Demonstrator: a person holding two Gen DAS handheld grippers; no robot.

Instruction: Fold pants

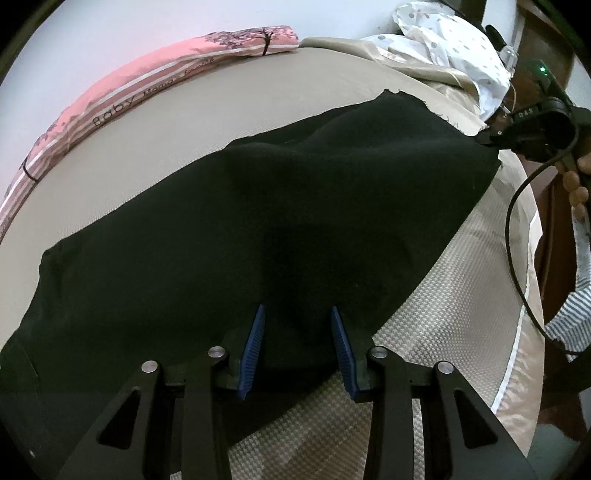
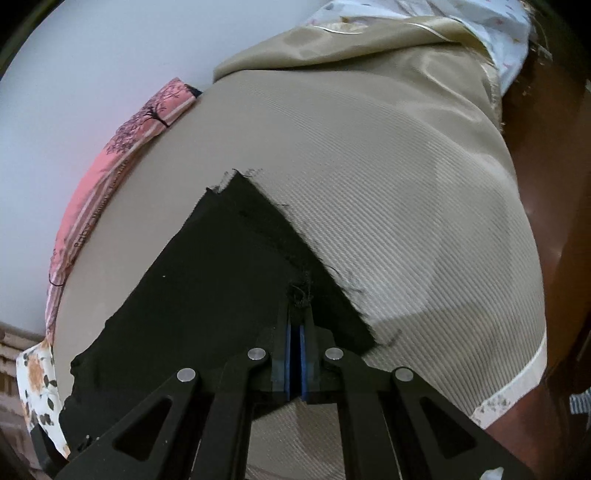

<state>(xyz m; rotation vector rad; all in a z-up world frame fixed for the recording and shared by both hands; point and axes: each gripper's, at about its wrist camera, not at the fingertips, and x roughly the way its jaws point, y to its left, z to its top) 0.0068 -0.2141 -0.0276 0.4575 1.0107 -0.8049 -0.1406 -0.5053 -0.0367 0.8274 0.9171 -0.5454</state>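
Black pants (image 1: 258, 221) lie spread across a beige bed sheet (image 1: 166, 129). My left gripper (image 1: 297, 308) points down at their near edge. Its blue pads (image 1: 255, 339) stand a little apart with a bunch of the black cloth filling the gap, so it grips the pants. At the far right of that view, my right gripper (image 1: 487, 139) pinches the frayed corner of the cloth. In the right wrist view the right gripper (image 2: 297, 306) is shut, pads together, with frayed threads of the pants (image 2: 207, 277) caught at its tips; the cloth trails back to the left.
A pink striped blanket (image 1: 147, 74) lines the wall side of the bed. White dotted fabric (image 1: 443, 33) and shiny tan cloth (image 2: 369, 55) are piled at the far end. A person's hand (image 1: 580, 184) and a cable (image 1: 517, 240) are at right. Brown wooden furniture (image 2: 554, 147) borders the bed.
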